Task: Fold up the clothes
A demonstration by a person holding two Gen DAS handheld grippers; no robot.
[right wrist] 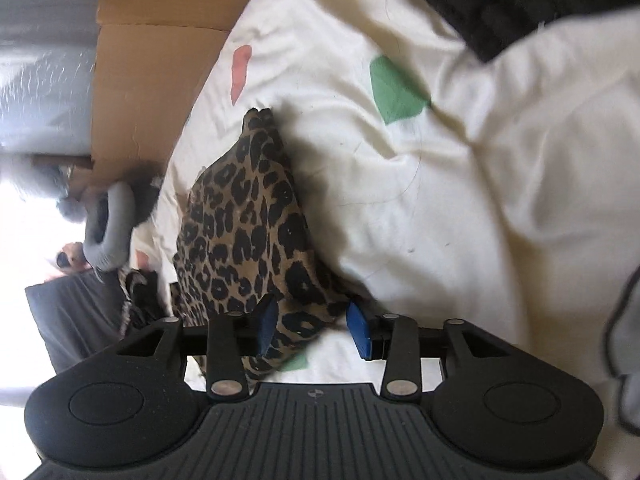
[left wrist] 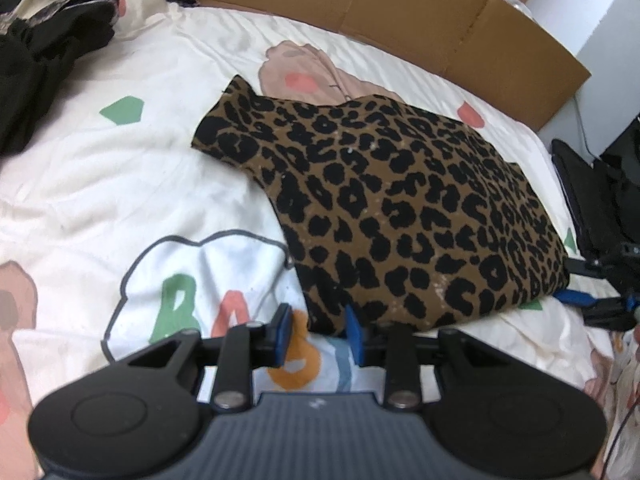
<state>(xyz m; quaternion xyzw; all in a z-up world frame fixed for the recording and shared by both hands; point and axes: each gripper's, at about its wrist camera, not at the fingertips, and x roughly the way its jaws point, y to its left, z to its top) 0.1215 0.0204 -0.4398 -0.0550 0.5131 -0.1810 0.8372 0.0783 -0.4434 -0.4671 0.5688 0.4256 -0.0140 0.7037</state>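
Cream bedding (left wrist: pixel 120 184) printed with pastel shapes and big coloured letters covers the bed, with flattened brown cardboard (left wrist: pixel 400 12) standing along its far edge and a heap of dark clothes (left wrist: pixel 36 60) at the far left corner. On the bedding lies the leopard-print garment (left wrist: pixel 400 208), the piece being folded. Seen from the left wrist it is already a fairly compact, doubled-over shape with smooth edges; one narrower part, perhaps a sleeve or corner, juts out toward the far left.

The left gripper (left wrist: pixel 318 338) hangs at the garment's near edge. Its fingers stand partly open with the hem just beside the right pad; nothing is clamped between them, and printed bedding shows through the gap.

The right gripper (right wrist: pixel 312 328) sits at the opposite side of the garment, and in its own view the fingers are apart, roughly half open. A fold of the leopard cloth lies between them, against the left pad and clear of the right one, so I judge it released rather than gripped. The same gripper shows at the right edge of the left wrist view, low beside the cloth.

By my reading, at least one fold is laid down. What looks left is tucking in the jutting part, a final fold to square it, and then the dark clothes, which look unfolded.
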